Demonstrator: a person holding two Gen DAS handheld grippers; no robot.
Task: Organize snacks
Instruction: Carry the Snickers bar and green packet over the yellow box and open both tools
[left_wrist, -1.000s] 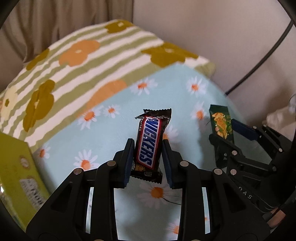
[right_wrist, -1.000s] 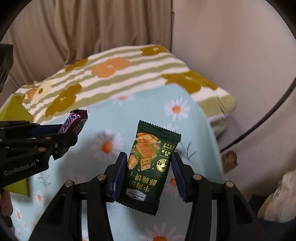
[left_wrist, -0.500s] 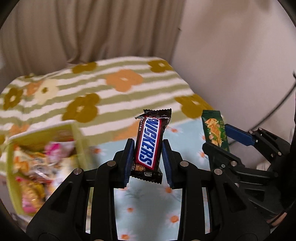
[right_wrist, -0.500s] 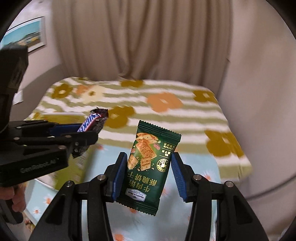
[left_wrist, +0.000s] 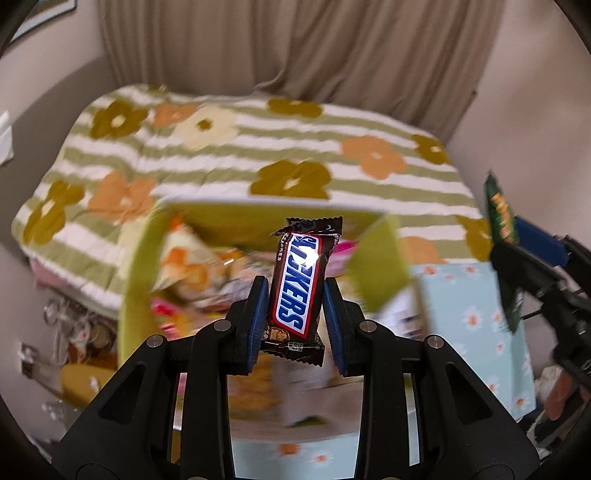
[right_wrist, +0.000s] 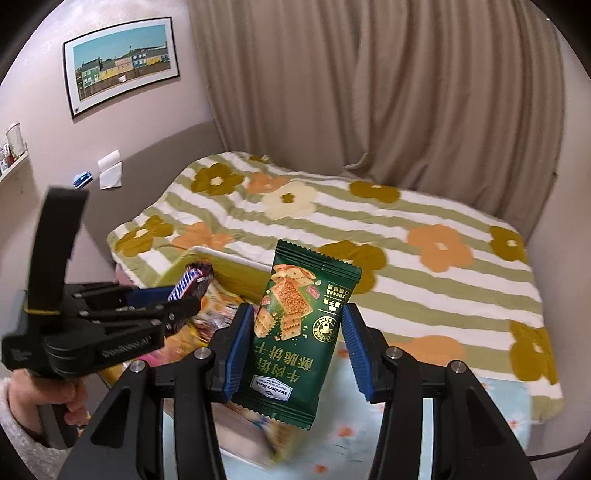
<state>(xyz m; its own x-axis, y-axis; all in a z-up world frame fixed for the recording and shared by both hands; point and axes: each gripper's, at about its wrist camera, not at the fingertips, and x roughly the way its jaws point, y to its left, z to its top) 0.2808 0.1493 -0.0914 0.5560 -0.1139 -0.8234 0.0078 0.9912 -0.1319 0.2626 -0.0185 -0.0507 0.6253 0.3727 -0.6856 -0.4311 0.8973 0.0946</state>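
My left gripper (left_wrist: 295, 321) is shut on a Snickers bar (left_wrist: 301, 284), held upright in the air in front of an open green box (left_wrist: 140, 280) with several snack packets inside. My right gripper (right_wrist: 295, 347) is shut on a dark green cracker packet (right_wrist: 299, 332), also held up. In the right wrist view the left gripper (right_wrist: 173, 306) with the Snickers bar (right_wrist: 192, 282) is at the left, over the green box (right_wrist: 236, 269). In the left wrist view the right gripper (left_wrist: 532, 273) and its packet (left_wrist: 502, 221) are at the right edge.
A bed with a striped flower blanket (right_wrist: 406, 229) lies behind the box. The box stands on a light blue daisy cloth (left_wrist: 476, 314). Beige curtains (right_wrist: 369, 92) hang at the back. A framed picture (right_wrist: 122, 62) hangs on the left wall. Clutter lies on the floor at lower left (left_wrist: 66, 350).
Both grippers have swung left and tilted up with their snacks still held. The green snack box has come into the middle of the left wrist view, and the room wall now shows.
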